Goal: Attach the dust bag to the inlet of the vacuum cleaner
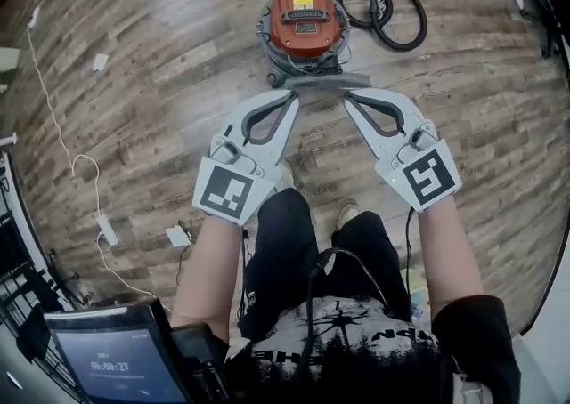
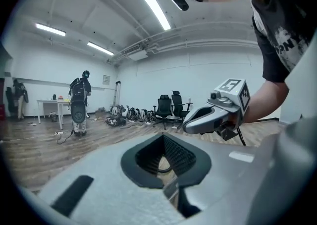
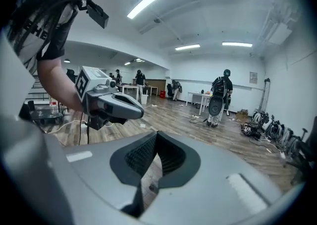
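Note:
The red-orange vacuum cleaner (image 1: 303, 24) stands on the wood floor, its black hose (image 1: 385, 4) coiled to its right. A flat grey strip (image 1: 326, 82) shows at its near side, just beyond both gripper tips; I cannot tell whether it is the dust bag or whether anything holds it. My left gripper (image 1: 293, 94) and right gripper (image 1: 348, 98) are held side by side, tips angled toward each other, jaws shut. The left gripper view shows the right gripper (image 2: 187, 128) ahead, and the right gripper view shows the left gripper (image 3: 140, 112). No object shows between either pair of jaws.
A white cable (image 1: 62, 140) with a power strip (image 1: 107, 230) runs along the floor at left. A tablet (image 1: 111, 359) sits at the lower left. Office chairs (image 2: 168, 106) and a standing person (image 2: 79, 101) are farther off in the room.

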Tool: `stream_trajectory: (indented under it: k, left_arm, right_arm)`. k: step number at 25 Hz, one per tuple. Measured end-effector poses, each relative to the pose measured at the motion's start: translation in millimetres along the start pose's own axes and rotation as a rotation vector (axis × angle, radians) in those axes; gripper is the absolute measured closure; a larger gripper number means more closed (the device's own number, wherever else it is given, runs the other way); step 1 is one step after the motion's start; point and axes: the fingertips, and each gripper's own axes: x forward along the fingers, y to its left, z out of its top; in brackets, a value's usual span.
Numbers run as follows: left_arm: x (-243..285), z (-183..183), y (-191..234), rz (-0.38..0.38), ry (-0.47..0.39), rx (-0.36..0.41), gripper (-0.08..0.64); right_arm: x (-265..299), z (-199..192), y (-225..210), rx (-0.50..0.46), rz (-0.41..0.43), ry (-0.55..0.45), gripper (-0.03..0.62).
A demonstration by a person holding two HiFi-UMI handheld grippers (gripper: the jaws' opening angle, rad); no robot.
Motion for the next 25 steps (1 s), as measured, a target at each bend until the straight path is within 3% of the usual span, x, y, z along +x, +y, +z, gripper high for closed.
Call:
stream_trajectory:
  k: [5,10,13,17,25]
  left_arm:
    - [-50,99,11,-0.007,-0.019,-0.088,0.558]
    - [-82,169,28,-0.082,-0.072,-0.083,0.558]
    - [-102,192,37,-0.1,-0.08,-0.099,0.558]
    - [-121,216,47,-0.079,-0.08,-0.055,0.558]
    - [-139,251,48,-0.035,-0.142,-0.036,0.558]
  right_arm:
    - [-19,114,2,0.046,0.0,-0.041,0.586]
    - [-18,196,7,0.044,-0.036,-0.056,0.586]
    - [-20,225,7,0.112,-0.074,-0.052,0.586]
    - [-21,252,12,0.096,-0.079,-0.079,0.586]
    - [-8,287,14,0.077,-0.004,-0.171,0.586]
